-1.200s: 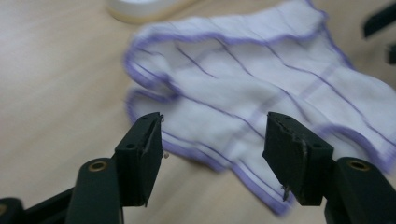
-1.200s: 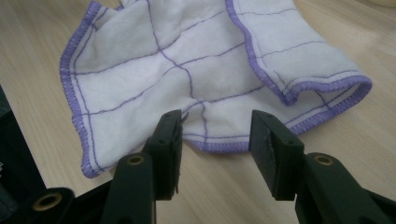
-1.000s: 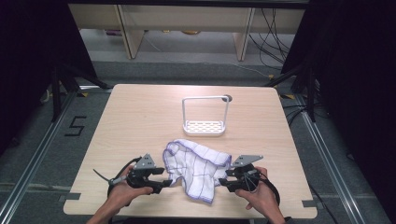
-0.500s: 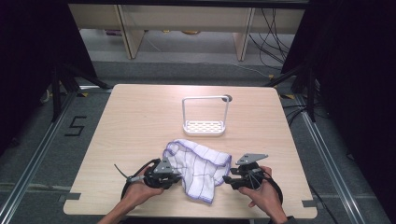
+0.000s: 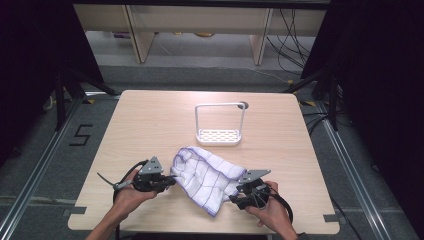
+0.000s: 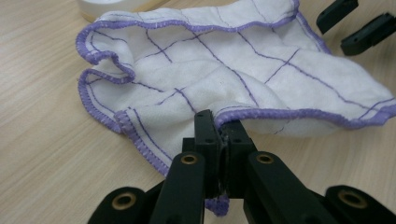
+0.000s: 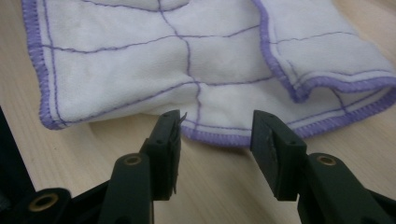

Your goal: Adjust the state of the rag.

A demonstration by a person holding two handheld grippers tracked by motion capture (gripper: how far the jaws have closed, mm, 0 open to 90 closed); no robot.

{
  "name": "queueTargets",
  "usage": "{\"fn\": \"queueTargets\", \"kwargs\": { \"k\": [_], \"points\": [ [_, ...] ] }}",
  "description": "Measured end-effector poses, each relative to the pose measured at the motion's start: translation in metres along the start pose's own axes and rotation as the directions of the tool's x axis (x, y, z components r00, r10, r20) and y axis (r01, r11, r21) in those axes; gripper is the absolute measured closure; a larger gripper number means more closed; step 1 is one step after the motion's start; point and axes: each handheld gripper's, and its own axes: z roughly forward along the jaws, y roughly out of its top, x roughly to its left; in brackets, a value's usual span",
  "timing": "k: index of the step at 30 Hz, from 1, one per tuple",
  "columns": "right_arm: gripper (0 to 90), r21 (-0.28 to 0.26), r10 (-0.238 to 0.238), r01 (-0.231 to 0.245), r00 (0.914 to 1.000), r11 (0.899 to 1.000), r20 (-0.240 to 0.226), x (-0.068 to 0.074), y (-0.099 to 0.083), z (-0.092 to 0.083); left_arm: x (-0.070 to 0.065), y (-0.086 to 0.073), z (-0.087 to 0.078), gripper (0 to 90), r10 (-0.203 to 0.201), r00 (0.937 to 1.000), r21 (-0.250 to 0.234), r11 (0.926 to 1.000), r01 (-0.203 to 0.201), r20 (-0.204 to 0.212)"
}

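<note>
Left gripper (image 5: 167, 183): our jaws just closed and are now clamped on the purple hem of the white checked cloth (image 5: 207, 176); a bit of hem pokes out below the jaws. Right gripper (image 5: 235, 196): jaws apart, cloth edge lies just ahead between the tips, not pinched. Cloth lies crumpled on the table (image 5: 150, 125) between both grippers. White wire rack (image 5: 220, 125) stands well beyond the cloth.

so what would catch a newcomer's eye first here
The white cloth with purple stitching, crumpled at the near middle of the wooden table. The left gripper is shut on its hem, while the right gripper waits open at the opposite edge. Behind the cloth stands a small white rack.
</note>
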Motion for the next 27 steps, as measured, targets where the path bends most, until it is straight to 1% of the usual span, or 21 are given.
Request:
{"fn": "queueTargets", "kwargs": {
  "k": [2, 3, 6, 8, 9, 10, 11, 12, 13, 15, 16, 18, 19, 20, 21, 22, 23, 24, 25, 26, 27],
  "points": [
    [53.6, -0.003, -0.012, 0.012, 0.9999, 1.0, -0.005, 0.003, 0.001, 0.004, -0.003, 0.001, 0.002, 87.2, 0.004, 0.9999, -0.008, 1.0, -0.004, 0.012],
    [53.6, 0.007, -0.023, 0.023, 0.9997, 1.0, -0.006, 0.004, 0.002, 0.007, -0.004, 0.002, 0.002, 87.1, 0.006, 0.9999, 0.002, 1.0, -0.007, 0.011],
    [53.7, 0.017, -0.021, 0.021, 0.9998, 1.0, -0.003, 0.007, 0.004, 0.011, -0.007, 0.005, 0.002, 86.9, 0.016, 0.9996, 0.0, 0.9999, -0.016, 0.026],
    [56.9, 0.024, -0.033, 0.033, 0.9994, 0.999, 0.002, 0.008, 0.007, 0.015, -0.008, 0.005, 0.002, 86.8, 0.017, 0.9995, -0.007, 0.9998, -0.017, 0.026],
    [59.7, 0.02, -0.04, 0.04, 0.9992, 0.999, 0.007, 0.008, 0.007, 0.018, -0.007, 0.006, 0.0, 86.8, 0.012, 0.9997, -0.003, 0.9999, -0.012, 0.019],
    [75.9, 0.034, -0.085, 0.084, 0.9962, 0.996, 0.021, 0.007, 0.008, 0.018, -0.005, 0.005, -0.002, 86.9, 0.007, 0.9998, -0.013, 0.9999, -0.007, 0.016],
    [83.6, 0.026, -0.069, 0.069, 0.9972, 0.997, 0.029, 0.006, 0.007, 0.018, -0.004, 0.005, -0.003, 86.9, 0.0, 0.9998, -0.021, 0.9998, 0.001, 0.021],
    [83.6, 0.026, -0.069, 0.069, 0.9972, 0.997, 0.029, 0.006, 0.007, 0.018, -0.004, 0.005, -0.003, 87.0, 0.0, 0.9998, -0.021, 0.9998, 0.001, 0.021],
    [86.8, 0.019, -0.083, 0.083, 0.9961, 0.996, 0.029, 0.002, 0.006, 0.016, -0.002, 0.004, -0.005, 87.0, -0.002, 0.9999, -0.021, 0.9998, 0.002, 0.016],
    [88.3, 0.018, -0.105, 0.104, 0.9926, 0.994, 0.062, -0.004, 0.005, 0.008, -0.001, 0.002, -0.011, 87.2, -0.009, 0.9999, -0.026, 0.9996, 0.009, 0.012],
    [88.5, 0.012, -0.104, 0.104, 0.9936, 0.995, 0.045, -0.008, 0.006, 0.002, 0.001, 0.001, -0.014, 87.2, 0.001, 0.9999, -0.018, 0.9998, 0.0, 0.015],
    [88.6, -0.01, -0.107, 0.108, 0.9928, 0.994, 0.053, -0.016, 0.004, -0.01, 0.002, -0.004, -0.017, 87.3, 0.001, 1.0, -0.022, 0.9998, -0.001, 0.009],
    [88.6, -0.036, -0.112, 0.113, 0.9933, 0.993, 0.031, -0.022, 0.003, -0.016, 0.001, -0.007, -0.018, 87.3, -0.001, 0.9999, -0.018, 0.9998, 0.001, 0.013],
    [90.0, -0.049, -0.078, 0.08, 0.9963, 0.996, 0.034, -0.031, -0.002, -0.027, -0.004, -0.015, -0.018, 87.3, -0.006, 0.9996, -0.008, 0.9999, 0.006, 0.027],
    [90.0, -0.042, -0.082, 0.083, 0.9961, 0.996, 0.034, -0.036, -0.003, -0.031, -0.008, -0.018, -0.017, 87.3, -0.01, 0.9994, -0.002, 0.9999, 0.01, 0.034],
    [90.0, -0.06, -0.075, 0.078, 0.9958, 0.995, 0.052, -0.04, -0.005, -0.034, -0.013, -0.023, -0.015, 87.3, 0.001, 0.999, 0.014, 0.9999, -0.002, 0.045],
    [90.0, -0.055, -0.061, 0.064, 0.9967, 0.996, 0.053, -0.047, -0.007, -0.04, -0.019, -0.028, -0.014, 87.3, 0.014, 0.9983, 0.035, 0.9992, -0.016, 0.056],
    [90.0, -0.055, -0.061, 0.064, 0.9967, 0.996, 0.053, -0.047, -0.007, -0.04, -0.019, -0.028, -0.014, 87.2, 0.014, 0.9983, 0.035, 0.9992, -0.016, 0.056],
    [90.0, -0.059, 0.007, -0.003, 0.9975, 0.998, 0.07, -0.056, -0.013, -0.048, -0.029, -0.034, -0.012, 87.2, -0.003, 0.9961, 0.036, 0.9994, 0.0, 0.088],
    [90.0, -0.084, 0.019, -0.012, 0.9966, 0.996, 0.08, -0.058, -0.015, -0.047, -0.032, -0.035, -0.012, 87.1, -0.008, 0.9944, 0.032, 0.9995, 0.005, 0.105],
    [89.9, -0.064, 0.044, -0.04, 0.9967, 0.997, 0.068, -0.059, -0.016, -0.049, -0.034, -0.035, -0.012, 87.1, 0.003, 0.9948, 0.044, 0.999, -0.007, 0.102]
  ]
}}
